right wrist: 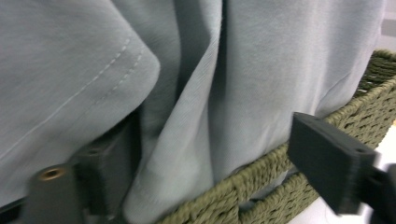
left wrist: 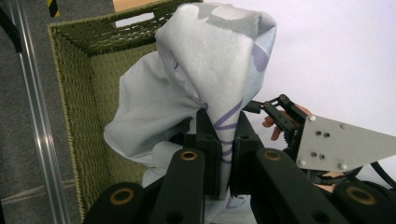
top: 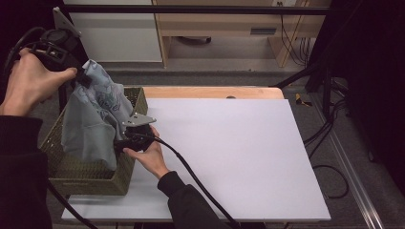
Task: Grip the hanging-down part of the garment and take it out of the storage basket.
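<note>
A pale grey-blue garment (top: pixel 93 119) with a printed pattern hangs out of an olive woven basket (top: pixel 90 183) at the table's left edge. My left gripper (top: pixel 82 76) holds it up by its top, well above the basket. In the left gripper view that gripper (left wrist: pixel 225 154) is shut on a fold of the garment (left wrist: pixel 210 60). My right gripper (top: pixel 120 141) is at the basket's right wall, low against the hanging cloth. In the right gripper view it (right wrist: pixel 215 156) stands open, with the garment (right wrist: pixel 261 70) and the basket rim (right wrist: pixel 261 172) between its jaws.
A white board (top: pixel 229 148) covers the table to the right of the basket. A black cable (top: pixel 191 174) trails from the right gripper across its near left part. Beyond the far edge stand wooden furniture (top: pixel 224 24) and floor cables (top: pixel 329 129).
</note>
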